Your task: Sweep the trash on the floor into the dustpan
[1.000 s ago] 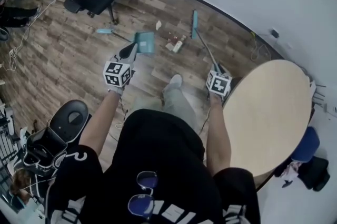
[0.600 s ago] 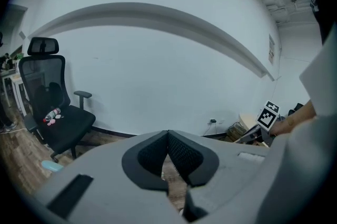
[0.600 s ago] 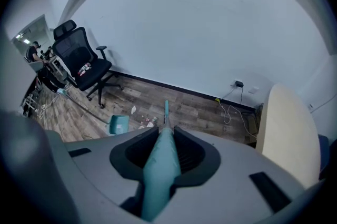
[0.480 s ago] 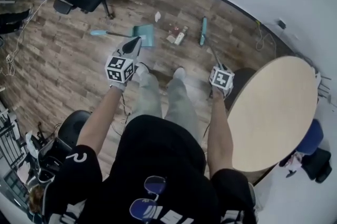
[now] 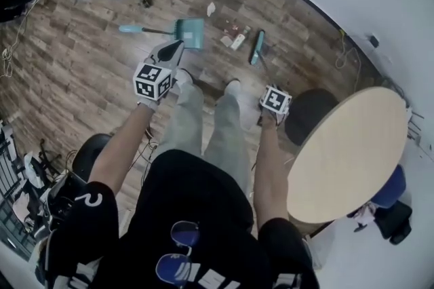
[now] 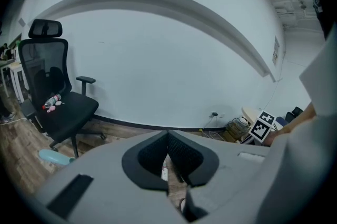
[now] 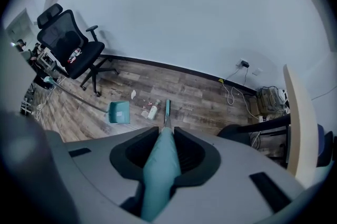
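The right gripper's fingers are clamped on the teal grip of the broom, which runs straight out between them and down to the floor. The broom's narrow head rests on the wood well ahead of the right gripper.

The trash lies far out from those fingers, at the head end of the broom. A small white bottle is just left of the head, with a few smaller bits beside it, and a crumpled paper lies a little beyond. The teal dustpan sits on the floor left of the bottle, so most of the trash is between dustpan and broom head. The dustpan's long handle runs away toward the office chair.

The left gripper's fingers meet at their tips with nothing between them. The left gripper points level at the wall; in the head view it hangs over the floor on the near side of the dustpan.

A round worktop stands to the person's right.
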The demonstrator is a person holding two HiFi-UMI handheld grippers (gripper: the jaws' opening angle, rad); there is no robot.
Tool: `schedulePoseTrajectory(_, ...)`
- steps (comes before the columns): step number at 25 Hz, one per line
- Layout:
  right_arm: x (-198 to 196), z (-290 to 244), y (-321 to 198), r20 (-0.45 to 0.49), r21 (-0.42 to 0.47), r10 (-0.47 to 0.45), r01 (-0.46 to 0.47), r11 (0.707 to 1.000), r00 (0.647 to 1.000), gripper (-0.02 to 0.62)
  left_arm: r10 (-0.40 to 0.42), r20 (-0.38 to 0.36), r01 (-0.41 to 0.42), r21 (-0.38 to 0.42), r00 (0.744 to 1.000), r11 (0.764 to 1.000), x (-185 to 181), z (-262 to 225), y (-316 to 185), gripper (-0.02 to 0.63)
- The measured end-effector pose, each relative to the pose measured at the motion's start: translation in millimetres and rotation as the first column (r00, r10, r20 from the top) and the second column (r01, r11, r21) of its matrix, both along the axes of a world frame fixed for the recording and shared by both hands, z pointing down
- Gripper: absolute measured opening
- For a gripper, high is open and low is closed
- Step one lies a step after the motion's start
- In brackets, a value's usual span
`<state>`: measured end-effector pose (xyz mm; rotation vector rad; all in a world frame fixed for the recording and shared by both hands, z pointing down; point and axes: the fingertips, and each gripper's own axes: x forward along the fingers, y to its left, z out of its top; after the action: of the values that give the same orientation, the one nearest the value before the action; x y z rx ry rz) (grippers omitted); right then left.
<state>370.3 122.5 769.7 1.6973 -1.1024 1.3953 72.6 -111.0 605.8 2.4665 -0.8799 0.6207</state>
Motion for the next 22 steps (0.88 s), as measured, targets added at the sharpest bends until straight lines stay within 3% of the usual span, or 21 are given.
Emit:
schedulePoseTrajectory(6, -51.9, 11.8, -31.6, 0.078, 0.060, -0.048, 0.044, 0.997, 0.996, 0.084, -0.017, -0.007, 0.017, -0.022, 1.000, 1.000, -19.1, 11.6, 1.5, -0.002)
schedulePoseTrajectory(11, -76.4, 13.5, -50.0, 0.076, 0.071, -0.079, 0.073, 0.995, 0.994, 0.084, -0.044, -0.018, 0.043, -0.030, 0.999, 0.999, -37.7, 17.7, 0.2, -0.002)
schedulePoseTrajectory(15, -79.5, 13.3, -54.1, -0.023, -0.010, -0.121, 0.121, 0.993, 0.992, 0.084, -0.064, -0.021, 0.064, -0.032, 0.998, 0.997, -53.8, 20.6, -5.7, -0.003)
schedulePoseTrajectory(19, -111.9, 15.9, -66.7, 0.019, -0.002, -0.149, 0.150, 0.989, 0.989, 0.084, -0.091, -0.033, 0.090, -0.031, 0.995, 0.995, -72.3, 23.8, -10.8, -0.002)
schedulePoseTrajectory(22, -106.9, 11.7, -74.4, -0.084, -0.024, -0.218, 0.216, 0.976, 0.972, 0.084, -0.114, -0.037, 0.113, -0.029, 0.993, 0.993, -86.6, 25.8, -16.3, -0.002)
